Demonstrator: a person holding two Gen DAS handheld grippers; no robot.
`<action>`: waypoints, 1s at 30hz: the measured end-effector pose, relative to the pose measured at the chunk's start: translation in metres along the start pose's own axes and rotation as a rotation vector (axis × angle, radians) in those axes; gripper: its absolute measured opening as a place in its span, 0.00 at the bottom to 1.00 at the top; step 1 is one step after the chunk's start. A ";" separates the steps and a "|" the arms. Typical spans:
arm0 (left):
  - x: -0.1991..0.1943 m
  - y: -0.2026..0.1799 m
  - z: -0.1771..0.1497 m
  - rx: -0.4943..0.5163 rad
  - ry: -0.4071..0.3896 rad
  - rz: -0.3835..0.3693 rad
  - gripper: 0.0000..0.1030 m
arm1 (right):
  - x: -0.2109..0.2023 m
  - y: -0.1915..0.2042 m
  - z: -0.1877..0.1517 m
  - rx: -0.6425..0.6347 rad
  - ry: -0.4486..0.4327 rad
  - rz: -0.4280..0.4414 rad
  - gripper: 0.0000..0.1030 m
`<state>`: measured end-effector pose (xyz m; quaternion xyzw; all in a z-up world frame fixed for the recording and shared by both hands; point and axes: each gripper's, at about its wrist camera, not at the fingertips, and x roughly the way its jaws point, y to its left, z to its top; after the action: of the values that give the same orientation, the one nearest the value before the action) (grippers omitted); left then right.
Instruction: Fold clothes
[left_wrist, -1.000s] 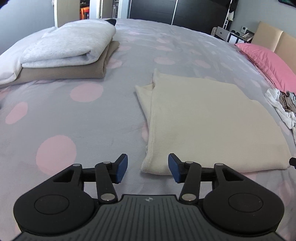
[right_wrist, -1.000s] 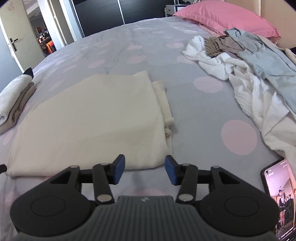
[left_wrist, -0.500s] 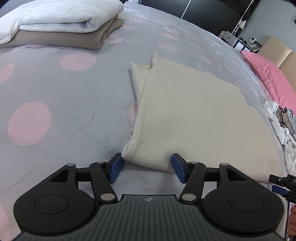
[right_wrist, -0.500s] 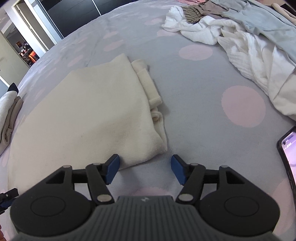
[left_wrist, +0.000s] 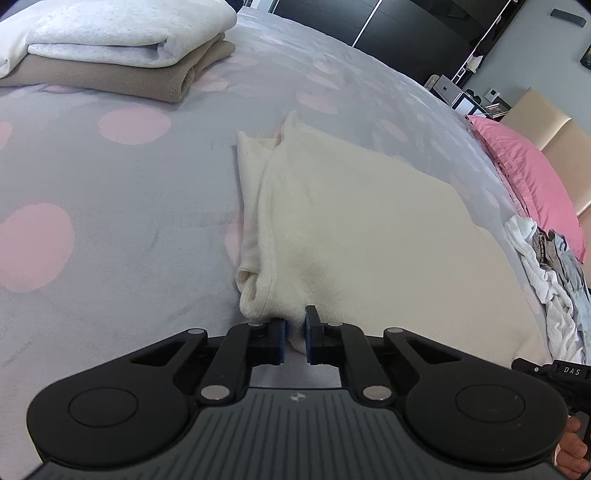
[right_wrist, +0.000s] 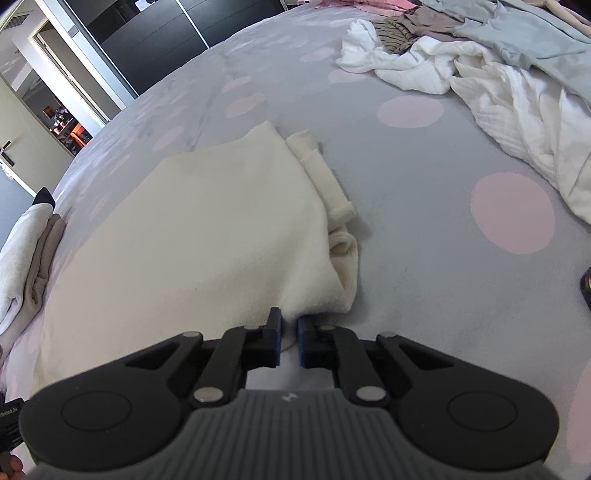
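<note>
Cream sweater (left_wrist: 369, 236), one, lay folded on the bed (left_wrist: 122, 206); left gripper (left_wrist: 294, 339) and right gripper (right_wrist: 287, 341) each pinched a near corner; two folded garments (left_wrist: 110, 48) stacked left; bare cover either side.

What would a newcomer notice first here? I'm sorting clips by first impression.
The cream knit garment lies flat mid-bed, its near corners pinched by the left gripper and the right gripper. Behind, a folded white-and-beige stack sits far left; a rumpled pile of white and blue clothes sprawls far right.
</note>
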<state>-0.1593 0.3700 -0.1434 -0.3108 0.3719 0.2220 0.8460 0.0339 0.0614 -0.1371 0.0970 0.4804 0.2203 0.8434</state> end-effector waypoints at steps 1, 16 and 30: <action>-0.002 -0.001 0.001 0.002 0.000 0.006 0.07 | -0.002 0.002 0.001 0.001 -0.004 -0.008 0.08; -0.051 -0.019 0.015 0.108 0.031 0.052 0.06 | -0.046 0.020 0.003 -0.094 0.048 -0.070 0.07; -0.121 -0.012 -0.026 0.241 0.109 0.105 0.06 | -0.101 0.040 -0.060 -0.401 0.196 -0.094 0.07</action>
<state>-0.2407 0.3262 -0.0599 -0.1986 0.4569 0.2028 0.8430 -0.0724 0.0472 -0.0759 -0.1170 0.5106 0.2802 0.8044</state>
